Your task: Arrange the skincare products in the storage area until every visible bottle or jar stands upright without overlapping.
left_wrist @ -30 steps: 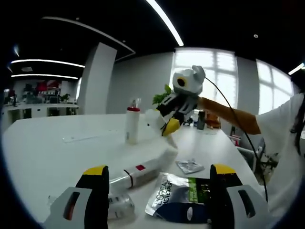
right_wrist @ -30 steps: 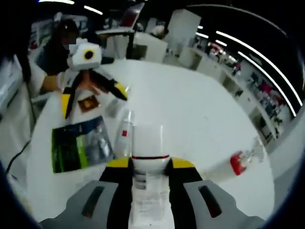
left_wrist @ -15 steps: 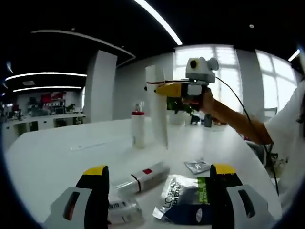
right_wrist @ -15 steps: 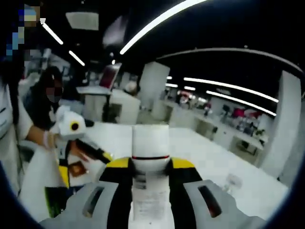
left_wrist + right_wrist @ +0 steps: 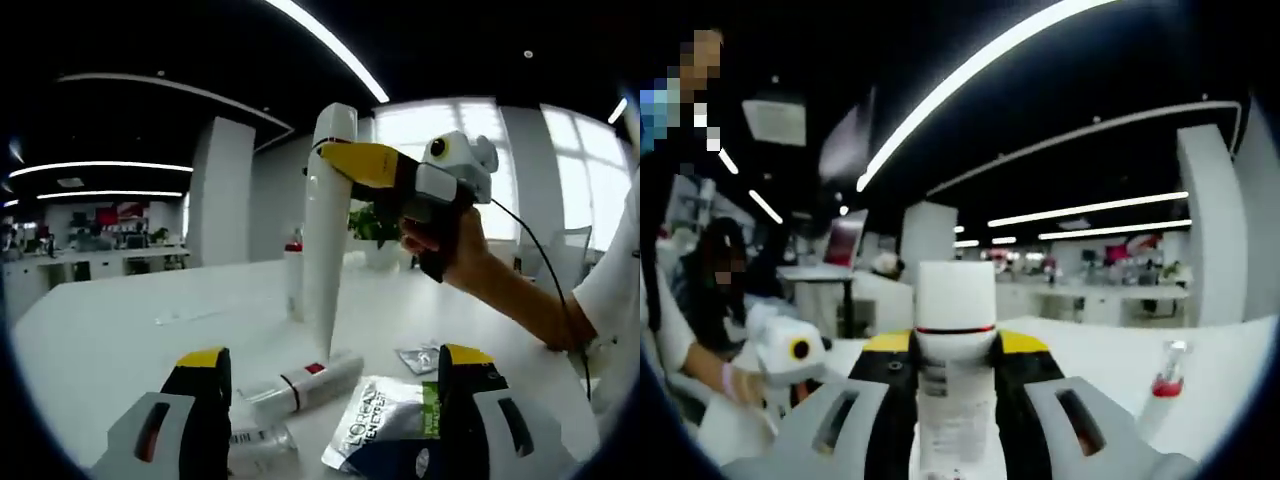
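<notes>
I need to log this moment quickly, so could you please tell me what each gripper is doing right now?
Left gripper: open, holding nothing.
Right gripper: shut on the white tube, held upright above the table.

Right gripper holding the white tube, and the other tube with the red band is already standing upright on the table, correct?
Not quite. The right gripper does hold the white tube, but the tube with the red band lies on its side on the table, as the left gripper view shows.

The right hand-held gripper (image 5: 345, 162), showing yellow jaw tips, is gripping a white tube (image 5: 325, 225) with a thin red band. A white, red-collared spray bottle (image 5: 1164, 398) is standing on the white surface (image 5: 110, 330). A silver, green and black sachet (image 5: 385, 428) is lying there.
</notes>
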